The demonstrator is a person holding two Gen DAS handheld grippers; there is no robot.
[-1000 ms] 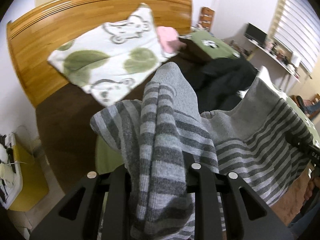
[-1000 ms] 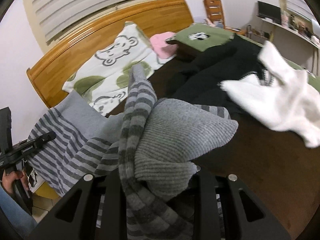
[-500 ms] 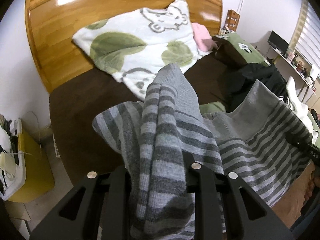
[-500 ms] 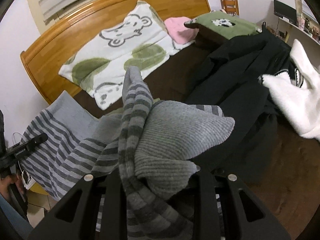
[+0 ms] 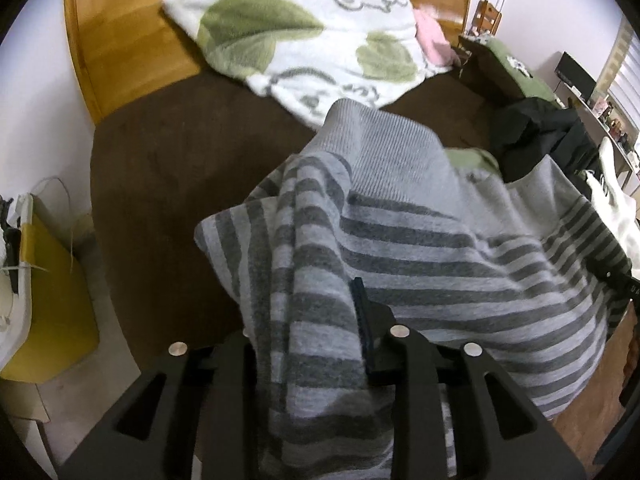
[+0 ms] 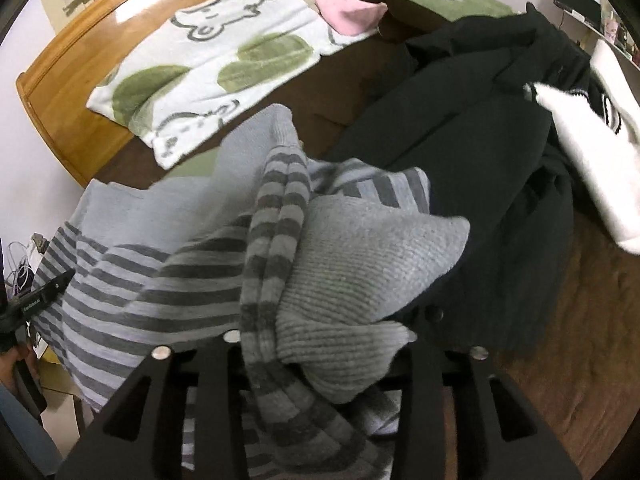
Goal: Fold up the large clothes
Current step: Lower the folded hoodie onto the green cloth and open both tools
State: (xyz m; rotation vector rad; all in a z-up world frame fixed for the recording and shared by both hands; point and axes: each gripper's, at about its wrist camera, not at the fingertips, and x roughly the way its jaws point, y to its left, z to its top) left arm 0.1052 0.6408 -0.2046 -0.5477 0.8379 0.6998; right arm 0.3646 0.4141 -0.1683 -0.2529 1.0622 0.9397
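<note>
Knitwear first: at your left, the left tongs (image 5: 320, 344) have a bunched edge of the striped grey sweater (image 5: 440, 248) between their jaws, which have just been opening, and the cloth sits loose there rather than pinched. The sweater runs from those jaws toward two o'clock, draping across the brown bed (image 5: 168, 152), with its plain ribbed band at twelve o'clock just short of the bear-print blanket (image 5: 304, 36).

Moving right, the right tongs (image 6: 320, 344) have a thicker wad between them, striped sleeve and ribbed hem together. Their jaws have also just been opening, and whether the pads press on it you cannot tell from here. The black coat (image 6: 480, 128) lies at two o'clock, touching the sweater's right edge; the white garment (image 6: 592, 152) lies beyond it at three o'clock.

Expect the knit to be soft, stretchy and limp, fairly light, and not slippery, so it will sag and bunch rather than hold a crease. Take it by the firmer ribbed hem or the shoulder seams, one layer per grip, and keep it taut between your hands.
</note>
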